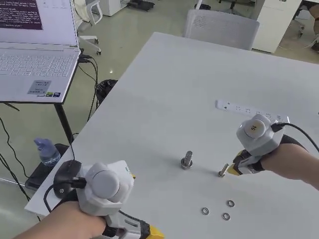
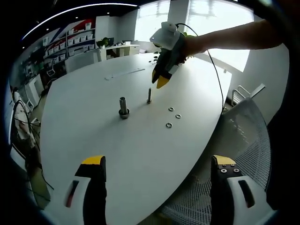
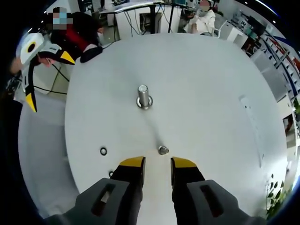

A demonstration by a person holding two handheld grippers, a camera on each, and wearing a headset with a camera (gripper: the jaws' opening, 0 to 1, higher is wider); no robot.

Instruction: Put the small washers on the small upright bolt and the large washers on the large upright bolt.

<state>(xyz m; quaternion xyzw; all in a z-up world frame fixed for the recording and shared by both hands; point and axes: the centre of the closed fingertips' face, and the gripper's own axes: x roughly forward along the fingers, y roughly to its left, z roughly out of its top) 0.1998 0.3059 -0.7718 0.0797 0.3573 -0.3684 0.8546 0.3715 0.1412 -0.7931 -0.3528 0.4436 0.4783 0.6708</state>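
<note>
Our left claw [image 2: 158, 161] wide open, empty, at the worktop [image 1: 164, 89] edge; large bolt [image 1: 187, 160] upright; three small washers [image 1: 226, 216] loose nearby; small bolt [image 1: 223, 172] looks bare, right claw [image 3: 158, 163] just short of it, jaws narrowly parted, empty. Next, we reckon: pinch a flat washer by its rim

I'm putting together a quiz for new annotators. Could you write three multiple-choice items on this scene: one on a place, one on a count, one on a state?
1. Where are the washers?
A. in a tray
B. stacked in a pile
C. spread flat on the table

2. How many washers are there?
A. two
B. three
C. five

3. How does the left gripper stand?
A. jaws wide apart, empty
B. shut on a washer
C. shut, empty

Key: 1 C, each lies apart on the bare tabletop; 2 B, the head view shows three rings; 3 A, its own view shows a wide gap with nothing in it.
</note>
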